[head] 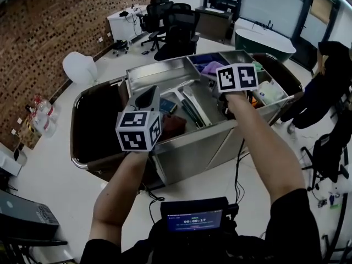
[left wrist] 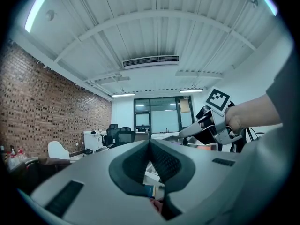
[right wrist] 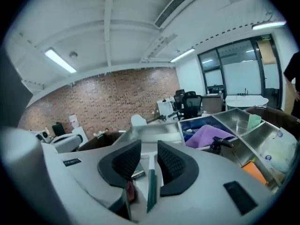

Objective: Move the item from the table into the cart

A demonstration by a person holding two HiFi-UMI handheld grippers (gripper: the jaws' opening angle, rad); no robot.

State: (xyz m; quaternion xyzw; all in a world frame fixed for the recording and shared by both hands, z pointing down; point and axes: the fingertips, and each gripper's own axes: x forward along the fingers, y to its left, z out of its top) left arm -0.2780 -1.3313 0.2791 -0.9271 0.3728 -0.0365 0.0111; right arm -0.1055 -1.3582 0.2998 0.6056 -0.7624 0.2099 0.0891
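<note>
Your left gripper (left wrist: 150,146) has its fingers pressed together with nothing between them. It is held level over the left part of the steel cart (head: 192,147).

Your right gripper (right wrist: 149,150) has its fingers partly apart and holds nothing. It tilts down toward the cart's wide middle tray.

That tray holds:
- a white T-shaped tool (head: 181,86);
- a dark green long-handled tool (right wrist: 151,186) beside it;
- a dark blue flat item (head: 168,106);
- a reddish-brown item (head: 173,124) near the front wall.

The smaller compartments on the right hold more:
- A purple cloth (right wrist: 208,136) lies in the rear one over something blue.
- A black pump bottle (right wrist: 220,144) stands just in front of the cloth.
- A pale plastic bag (right wrist: 281,149) fills the far right compartment.
- An orange item (right wrist: 255,170) lies nearer to you.

A dark-lined bin (head: 96,125) hangs at the cart's left end.

Every item in view lies inside the cart, and I cannot tell which one is the task's item.
</note>
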